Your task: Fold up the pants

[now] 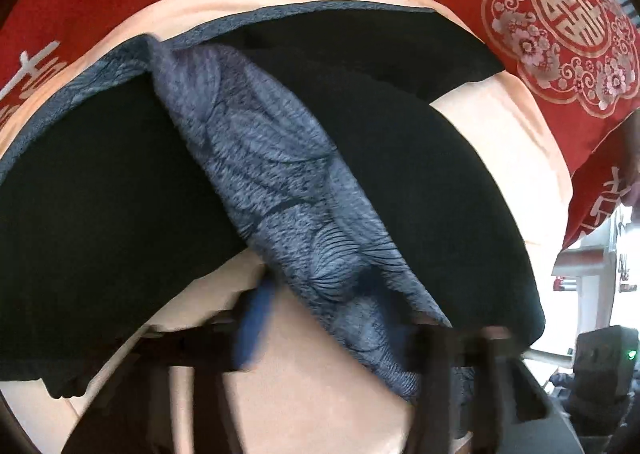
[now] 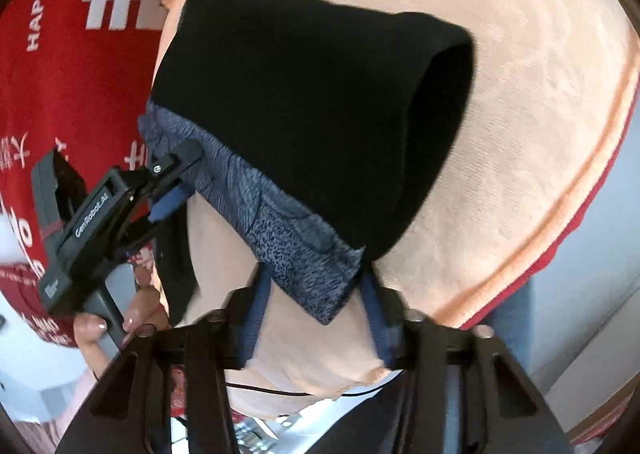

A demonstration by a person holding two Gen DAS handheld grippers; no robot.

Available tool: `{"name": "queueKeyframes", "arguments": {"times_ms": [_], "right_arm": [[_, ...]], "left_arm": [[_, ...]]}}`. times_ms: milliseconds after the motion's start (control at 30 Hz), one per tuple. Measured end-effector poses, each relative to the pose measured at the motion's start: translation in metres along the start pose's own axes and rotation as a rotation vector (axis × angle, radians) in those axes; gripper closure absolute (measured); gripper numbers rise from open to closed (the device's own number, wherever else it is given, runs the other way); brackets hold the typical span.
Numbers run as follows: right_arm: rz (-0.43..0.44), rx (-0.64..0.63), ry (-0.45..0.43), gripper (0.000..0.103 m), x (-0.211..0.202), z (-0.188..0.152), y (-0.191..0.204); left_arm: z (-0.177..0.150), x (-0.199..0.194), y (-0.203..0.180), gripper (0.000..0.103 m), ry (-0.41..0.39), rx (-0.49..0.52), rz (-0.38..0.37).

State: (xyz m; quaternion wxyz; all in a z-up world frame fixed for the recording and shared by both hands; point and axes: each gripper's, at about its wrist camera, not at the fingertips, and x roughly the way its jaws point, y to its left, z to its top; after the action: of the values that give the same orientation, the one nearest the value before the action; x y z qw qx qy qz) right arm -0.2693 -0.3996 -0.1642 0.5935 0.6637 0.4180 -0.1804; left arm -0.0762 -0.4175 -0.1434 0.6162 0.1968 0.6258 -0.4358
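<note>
Centrally, both the left gripper and the right gripper pinch the black pants' grey-blue lining over a peach towel.

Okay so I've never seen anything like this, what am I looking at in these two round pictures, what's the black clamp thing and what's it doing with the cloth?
There is no robot here. A person holds a two-finger gripper in each hand, and each gripper carries a wide-angle camera looking along its fingers, hence the round pictures.

The right camera shows the right gripper, its blue-padded fingers either side of the grey patterned waistband of the black pants. It also shows the left gripper, in the person's hand, at the same waistband further along.

The left camera's picture is blurred. The pants lie on a peach cloth over red bedding. Whether the grippers are shut on the fabric is unclear.
</note>
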Motion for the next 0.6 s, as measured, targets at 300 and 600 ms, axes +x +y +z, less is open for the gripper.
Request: {"name": "queueKeyframes", "arguments": {"times_ms": [300, 600], "right_arm": [[0.084, -0.189, -0.043, 0.088, -0.071, 0.071, 0.072], [0.061, -0.404, -0.141, 0.088, -0.113, 0.237, 0.152]], "left_arm": [[0.056, -0.029, -0.029, 0.075, -0.064, -0.095, -0.032], [0.162, -0.052, -0.032, 0.074, -0.250, -0.078, 0.104]]}}
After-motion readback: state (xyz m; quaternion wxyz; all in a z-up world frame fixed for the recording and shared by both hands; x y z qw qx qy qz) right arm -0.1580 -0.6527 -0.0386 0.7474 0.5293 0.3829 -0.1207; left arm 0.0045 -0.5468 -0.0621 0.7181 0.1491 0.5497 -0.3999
